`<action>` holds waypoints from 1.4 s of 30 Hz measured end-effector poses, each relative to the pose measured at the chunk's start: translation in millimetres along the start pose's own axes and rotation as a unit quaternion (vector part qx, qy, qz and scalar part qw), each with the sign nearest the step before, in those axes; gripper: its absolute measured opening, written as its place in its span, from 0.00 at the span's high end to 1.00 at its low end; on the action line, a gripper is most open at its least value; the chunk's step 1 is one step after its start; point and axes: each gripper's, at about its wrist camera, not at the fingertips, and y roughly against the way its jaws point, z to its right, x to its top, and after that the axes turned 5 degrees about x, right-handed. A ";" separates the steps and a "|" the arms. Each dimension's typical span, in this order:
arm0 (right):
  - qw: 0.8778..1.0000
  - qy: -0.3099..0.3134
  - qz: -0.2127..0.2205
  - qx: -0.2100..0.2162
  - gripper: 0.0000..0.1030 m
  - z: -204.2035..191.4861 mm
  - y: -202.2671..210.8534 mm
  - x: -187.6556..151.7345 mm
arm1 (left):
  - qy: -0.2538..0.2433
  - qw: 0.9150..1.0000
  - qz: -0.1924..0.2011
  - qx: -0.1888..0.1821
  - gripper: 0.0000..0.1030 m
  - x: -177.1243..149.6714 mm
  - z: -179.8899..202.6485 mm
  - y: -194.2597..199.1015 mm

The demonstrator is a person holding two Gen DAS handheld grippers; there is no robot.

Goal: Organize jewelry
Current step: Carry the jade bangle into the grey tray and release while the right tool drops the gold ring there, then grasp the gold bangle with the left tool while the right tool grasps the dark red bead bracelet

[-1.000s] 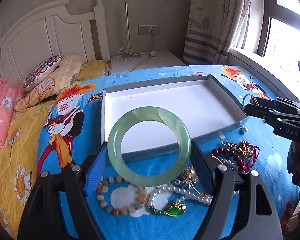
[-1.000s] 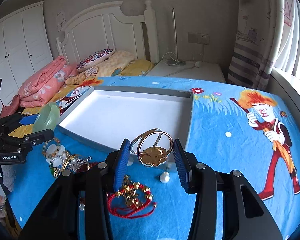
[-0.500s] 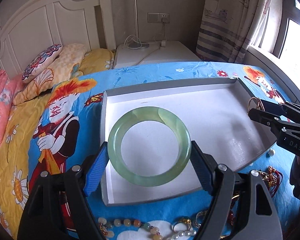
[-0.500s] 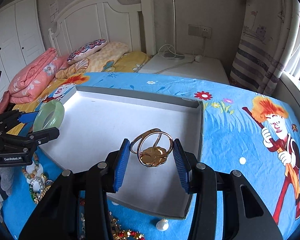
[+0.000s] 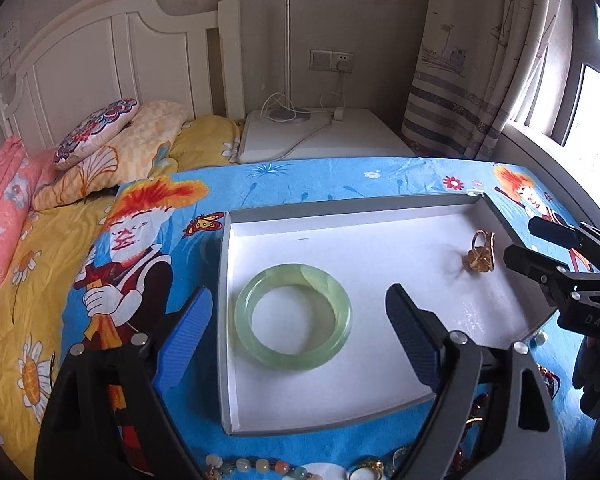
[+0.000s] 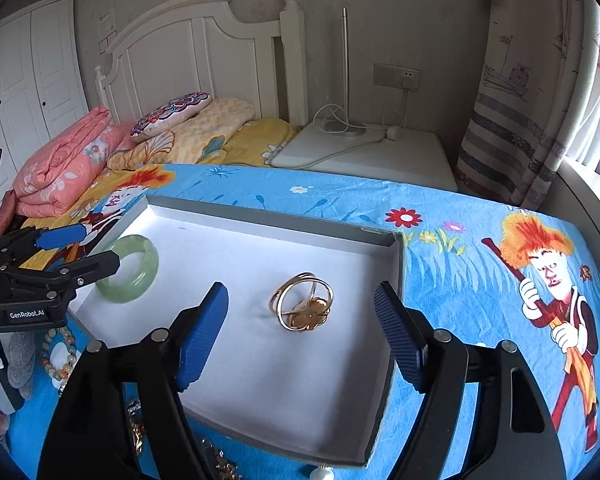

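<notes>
A pale green jade bangle point(image 5: 293, 316) lies flat on the white floor of a shallow grey-walled box point(image 5: 340, 216) on the bed. My left gripper point(image 5: 298, 320) stands over it, jaws opening, pads clear of the bangle on both sides. A gold bangle with a clover charm point(image 6: 303, 307) rests on the box floor point(image 6: 260, 264) near its right wall. My right gripper point(image 6: 300, 312) hovers above it with jaws opening and pads apart from it. The gold bangle point(image 5: 480, 250) and right gripper point(image 5: 540, 248) also show in the left wrist view, the jade bangle point(image 6: 130, 268) in the right.
Loose jewelry lies on the blue cartoon sheet in front of the box: a beaded bracelet point(image 5: 256, 466), red beads point(image 5: 548, 376), gold pieces point(image 6: 216, 460), a pearl point(image 6: 320, 472). Pillows point(image 5: 96, 136) and a white nightstand point(image 5: 320, 136) sit behind.
Both grippers moved forward over the box and let go. The jade bangle and the gold bangle dropped from the pads onto the box floor, and both pairs of jaws have spread wider.
</notes>
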 end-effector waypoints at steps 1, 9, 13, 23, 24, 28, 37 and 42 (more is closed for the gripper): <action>1.000 -0.001 0.002 0.003 0.29 0.2 3.8 -2.1 | -0.003 1.000 0.003 -0.005 0.15 -2.2 1.1 5.5; 1.000 -0.005 0.008 0.007 0.29 -0.9 25.8 -19.8 | -0.021 0.999 0.012 -0.036 0.15 -23.0 16.1 37.6; 1.000 -0.007 0.012 0.015 0.29 -1.1 37.1 -31.0 | -0.038 0.998 0.010 -0.052 0.15 -35.3 27.4 48.3; 1.000 -0.008 0.014 0.026 0.29 -5.3 54.0 -51.1 | -0.054 0.996 -0.014 -0.077 0.15 -69.2 42.5 47.1; 0.999 -0.009 0.014 0.027 0.29 -5.1 55.5 -53.3 | -0.054 0.995 -0.016 -0.081 0.15 -72.0 43.6 46.9; 0.999 -0.021 0.018 0.032 0.29 -2.9 62.9 -66.5 | -0.065 0.993 -0.020 -0.094 0.15 -83.7 49.8 48.8; 0.998 -0.036 0.022 0.038 0.29 -2.9 71.3 -81.9 | -0.092 0.991 -0.022 -0.089 0.32 -91.1 60.4 48.8; 0.998 -0.030 0.026 0.039 0.29 -8.5 75.8 -86.8 | -0.091 0.991 -0.029 -0.096 0.54 -91.9 60.6 44.4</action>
